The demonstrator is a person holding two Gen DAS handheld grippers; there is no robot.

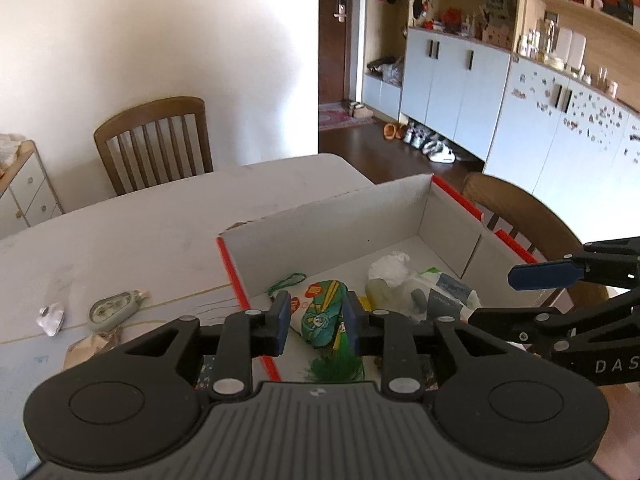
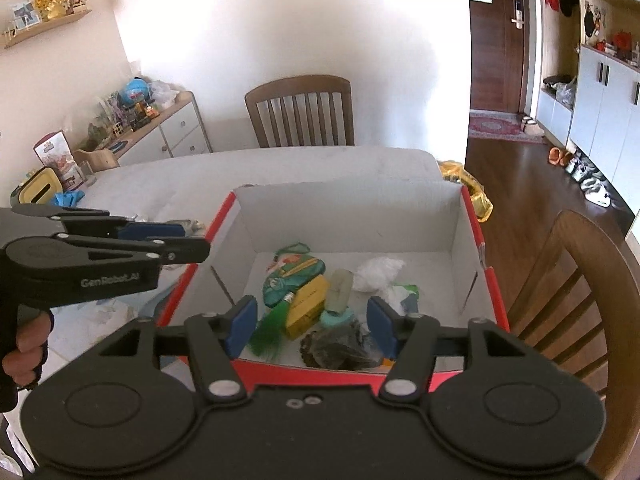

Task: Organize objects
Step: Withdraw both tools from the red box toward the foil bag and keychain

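Observation:
A red-edged cardboard box [image 1: 332, 210] [image 2: 352, 216] stands on the table. It holds a green cartoon packet [image 1: 322, 316] [image 2: 294, 276], a green feather toy [image 2: 270, 330], a yellow box [image 2: 306, 306], crumpled white tissue [image 1: 388, 268] [image 2: 378, 272] and a dark bundle [image 2: 340, 346]. My left gripper [image 1: 316, 322] is open and empty above the box's near left corner. My right gripper [image 2: 312, 324] is open and empty above the box's near edge. Each gripper shows in the other's view, the right one [image 1: 540, 276] and the left one [image 2: 152, 236].
Left of the box on the table lie a green oval case [image 1: 112, 310], a crumpled foil piece [image 1: 50, 318] and a tan wrapper [image 1: 90, 348]. Wooden chairs stand behind the table [image 2: 300, 110] and at the right [image 2: 572, 292]. A yellow bag [image 2: 468, 184] sits past the box.

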